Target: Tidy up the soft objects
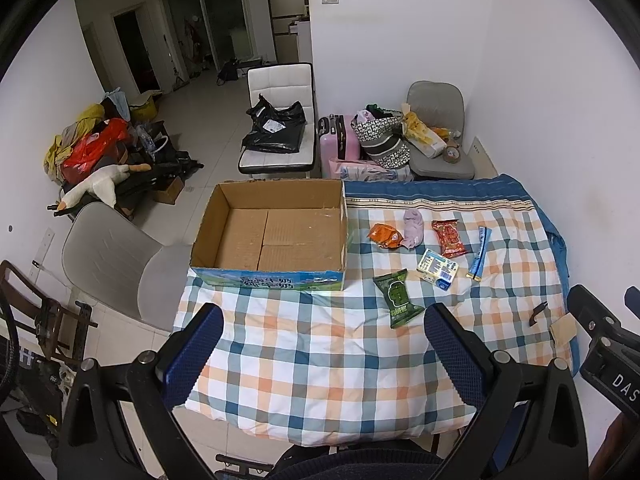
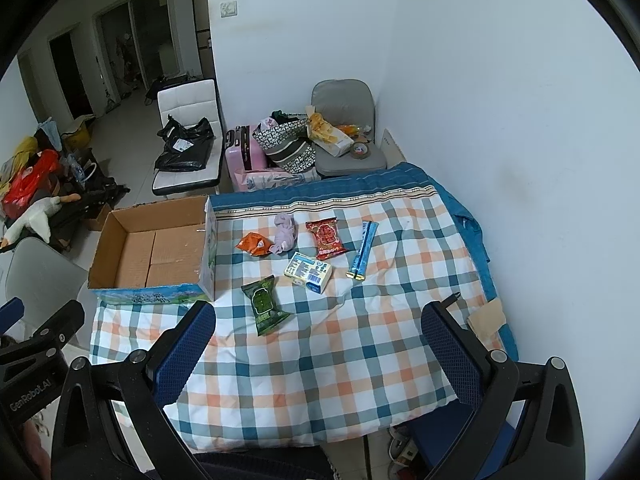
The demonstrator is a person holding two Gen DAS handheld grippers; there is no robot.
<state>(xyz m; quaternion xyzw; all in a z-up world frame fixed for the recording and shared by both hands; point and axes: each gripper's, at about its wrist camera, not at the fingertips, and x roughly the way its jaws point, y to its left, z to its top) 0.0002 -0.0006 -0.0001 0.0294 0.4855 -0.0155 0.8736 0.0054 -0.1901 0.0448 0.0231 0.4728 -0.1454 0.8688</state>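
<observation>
On the checked quilt [image 1: 320,360] lie a green packet [image 1: 397,298] [image 2: 265,305], an orange packet [image 1: 385,235] [image 2: 253,243], a lilac rolled cloth [image 1: 413,227] [image 2: 285,231], a red packet [image 1: 449,237] [image 2: 326,239], a white-blue tissue pack [image 1: 437,269] [image 2: 309,271] and a blue stick pack [image 1: 481,253] [image 2: 363,249]. An empty cardboard box [image 1: 276,236] [image 2: 152,250] stands at the quilt's left. My left gripper [image 1: 324,320] is open and empty above the near quilt. My right gripper [image 2: 320,320] is open and empty, also short of the objects.
A grey chair [image 1: 120,256] stands left of the box. A white chair with a black bag [image 1: 276,128], a pink suitcase [image 1: 340,136] and a loaded grey chair [image 1: 436,136] stand behind. A brown paper scrap [image 2: 486,318] and black clip [image 2: 452,298] lie near the right edge by the wall.
</observation>
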